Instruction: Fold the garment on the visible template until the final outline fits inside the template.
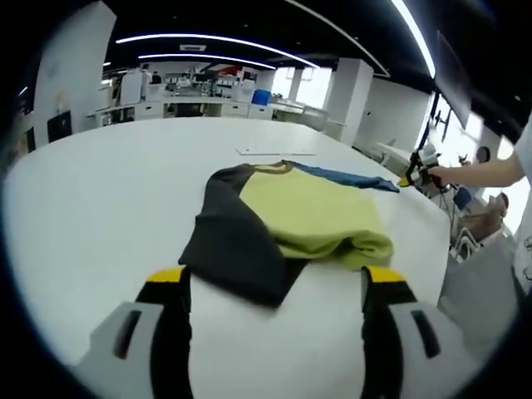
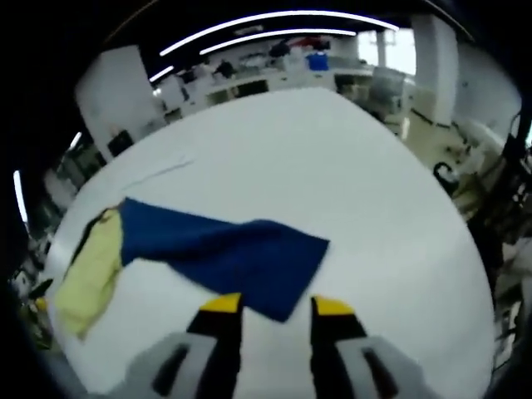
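Garment (image 1: 291,220) lies rumpled on white table (image 1: 100,199), both hand-held grippers, left (image 1: 278,287) and right (image 2: 274,306), released near its edges.

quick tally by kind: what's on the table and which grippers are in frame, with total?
Garment (yellow, dark grey, blue panels): 1
Flat sheet beyond it on the table: 1
Grippers: 2, left gripper, right gripper
Total: 4

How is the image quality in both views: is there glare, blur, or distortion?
Left gripper view: fisheye bends the white table; bright window glare at right; the garment is fairly sharp. Right gripper view: ceiling lights curve into arcs; the garment's blue part is slightly soft.
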